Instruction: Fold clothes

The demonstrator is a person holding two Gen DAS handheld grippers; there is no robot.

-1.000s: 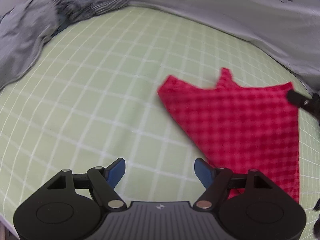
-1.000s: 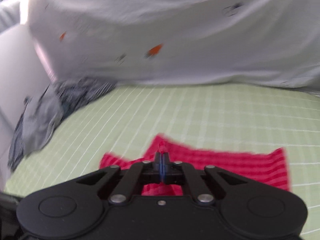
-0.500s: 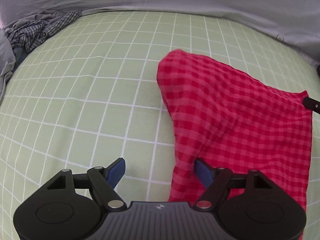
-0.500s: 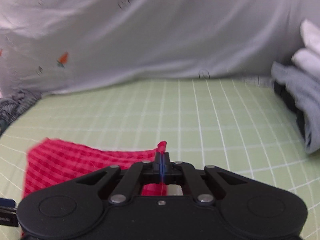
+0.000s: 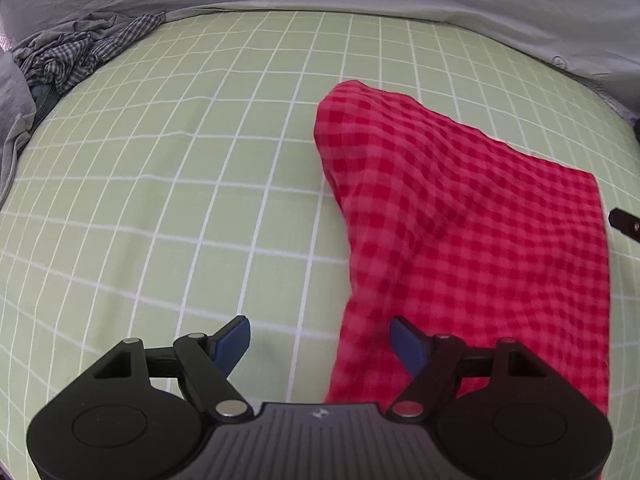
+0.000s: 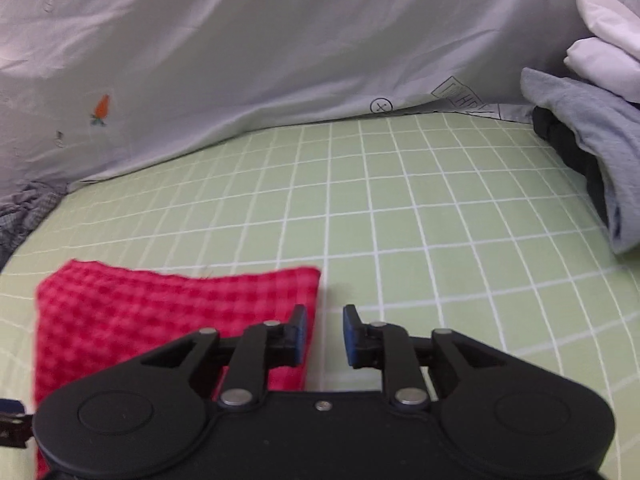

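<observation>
Red checked cloth let go on the bed.
Left view: left gripper (image 5: 320,342) gapes empty – red checked cloth (image 5: 472,240) ahead-right, seemingly flat. Right view: right gripper (image 6: 324,334), jaws just parting, released – cloth corner (image 6: 168,312) just left.

Home bedroom: bed with green grid sheet (image 5: 168,184), pale printed duvet (image 6: 280,52) bunched behind, loose clothes (image 5: 80,56) at one edge, folded stack (image 6: 592,120) at other.

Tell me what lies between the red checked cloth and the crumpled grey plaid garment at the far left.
Nothing: in the left wrist view only bare green grid-patterned sheet stretches between the red checked cloth and the crumpled grey plaid garment.
</observation>
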